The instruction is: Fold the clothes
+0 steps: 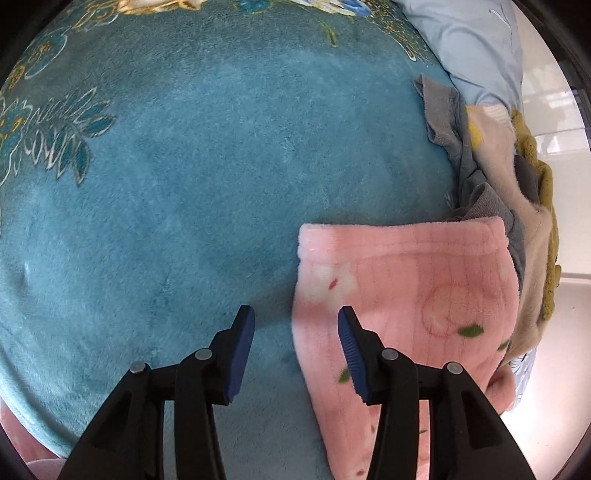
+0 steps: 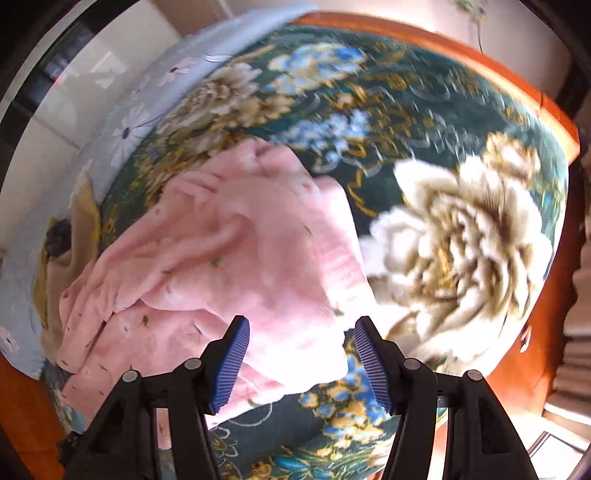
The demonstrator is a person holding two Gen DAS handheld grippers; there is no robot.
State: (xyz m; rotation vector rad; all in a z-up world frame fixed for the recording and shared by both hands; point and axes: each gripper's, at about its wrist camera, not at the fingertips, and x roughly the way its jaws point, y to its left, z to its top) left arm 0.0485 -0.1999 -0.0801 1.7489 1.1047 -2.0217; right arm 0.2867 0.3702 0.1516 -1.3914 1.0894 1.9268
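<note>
Left gripper: the left gripper [image 1: 296, 325] hangs over the bed with its blue-padded fingers [image 1: 242, 350] spread apart and nothing between them; one finger sits above the plush cover, the other above the edge of the pink cloth.
Right gripper: the right gripper [image 2: 301, 347] is likewise spread wide, empty, hovering above the lower corner of the pink garment; whether its pads brush the fabric I cannot tell.
Pink garment: the pink fleece garment [image 1: 406, 295] with small flower and leaf prints lies on the bed; in the left wrist view it looks flat with a straight hemmed edge on top, in the right wrist view [image 2: 236, 258] it is rumpled and layered.
Blanket: a teal plush blanket [image 1: 184, 177] with large cream and blue flowers covers the bed under the garment.
Clothes pile: a heap of other clothes [image 1: 491, 166], grey, beige and mustard, sits just beside the pink piece at the bed's edge.
Sheet: a pale blue sheet [image 1: 472, 48] with daisy prints lies beyond the pile.
Bed frame: an orange-brown wooden bed frame [image 2: 406, 33] borders the blanket.
</note>
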